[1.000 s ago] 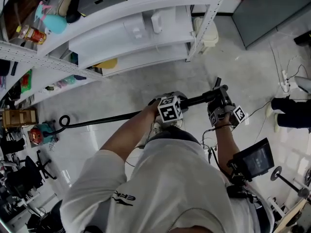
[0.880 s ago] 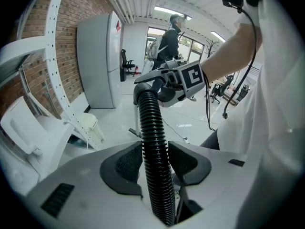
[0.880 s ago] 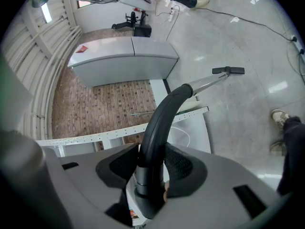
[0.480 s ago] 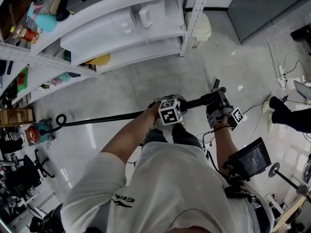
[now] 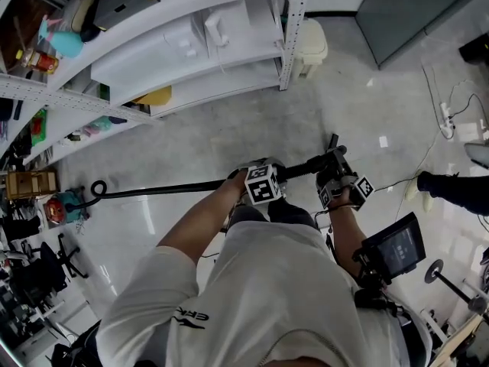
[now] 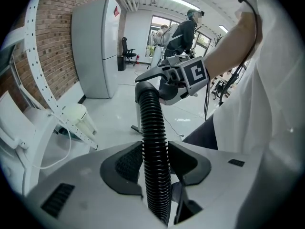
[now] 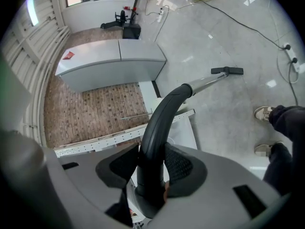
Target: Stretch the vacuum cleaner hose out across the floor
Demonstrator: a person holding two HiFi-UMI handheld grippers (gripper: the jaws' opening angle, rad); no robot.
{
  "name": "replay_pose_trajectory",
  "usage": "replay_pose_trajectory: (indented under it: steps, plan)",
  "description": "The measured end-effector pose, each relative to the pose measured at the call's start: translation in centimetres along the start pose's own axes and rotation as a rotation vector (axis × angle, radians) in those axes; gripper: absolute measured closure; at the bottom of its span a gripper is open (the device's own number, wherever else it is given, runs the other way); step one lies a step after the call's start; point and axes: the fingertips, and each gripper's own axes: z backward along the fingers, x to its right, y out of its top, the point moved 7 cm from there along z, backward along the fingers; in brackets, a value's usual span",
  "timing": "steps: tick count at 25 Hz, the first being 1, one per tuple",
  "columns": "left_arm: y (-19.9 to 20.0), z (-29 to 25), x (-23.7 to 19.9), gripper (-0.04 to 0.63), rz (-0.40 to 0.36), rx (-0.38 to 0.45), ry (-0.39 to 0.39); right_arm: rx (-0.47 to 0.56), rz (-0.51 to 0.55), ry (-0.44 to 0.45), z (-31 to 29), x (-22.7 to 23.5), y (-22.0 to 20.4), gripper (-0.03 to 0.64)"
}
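Our left gripper (image 6: 155, 168) squeezes the black ribbed vacuum hose (image 6: 153, 128), and our right gripper (image 7: 151, 171) squeezes its smooth dark bent pipe (image 7: 164, 113). The hose runs far left from us over the pale shiny floor (image 5: 229, 132). If we tug too hard, it could slip out, or its left end could catch by the white shelves (image 5: 221, 82).
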Motion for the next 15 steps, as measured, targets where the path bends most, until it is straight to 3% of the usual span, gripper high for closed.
replay_pose_trajectory:
  steps: [15]
  plan:
    - [0.01,-0.96,0.29,0.426,0.015,-0.021,0.005,-0.020,-0.003,-0.010,-0.23,0.94,0.67,0.444]
